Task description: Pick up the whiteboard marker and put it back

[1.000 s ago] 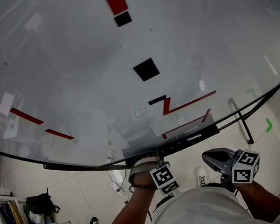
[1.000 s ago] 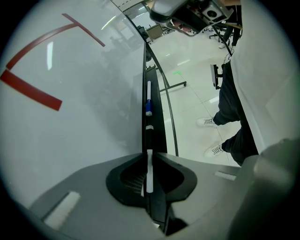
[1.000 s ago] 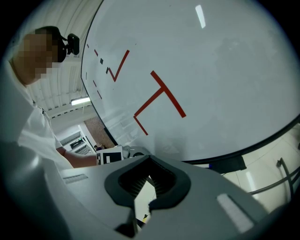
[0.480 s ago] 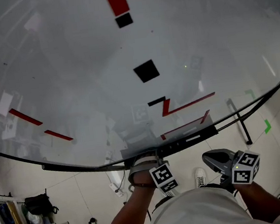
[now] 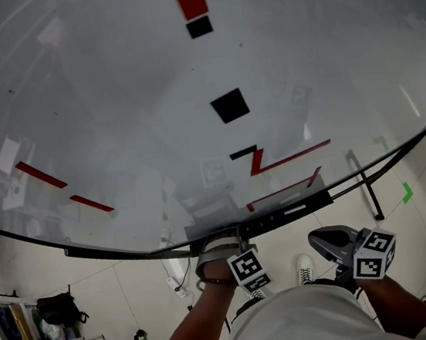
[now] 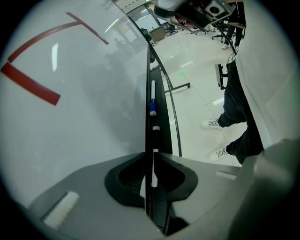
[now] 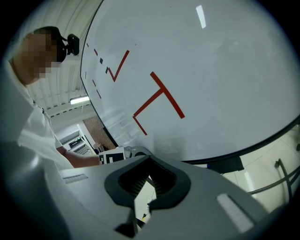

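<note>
Whiteboard (image 5: 110, 101) filled my view, and with the left claw (image 6: 153, 161) seemingly clamped on the marker (image 6: 152, 176) in the tray (image 6: 160, 117) along its near edge and the right claw (image 7: 144, 185) closed empty, I judged pickup underway, next needing a straight lift.

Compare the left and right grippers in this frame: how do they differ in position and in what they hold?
The left gripper is up at the whiteboard's tray; the right gripper is held lower, clear of the tray. The left gripper's jaws are closed on the white whiteboard marker; the right gripper's jaws are together with nothing between them. Both carry a cube with square markers.
</note>
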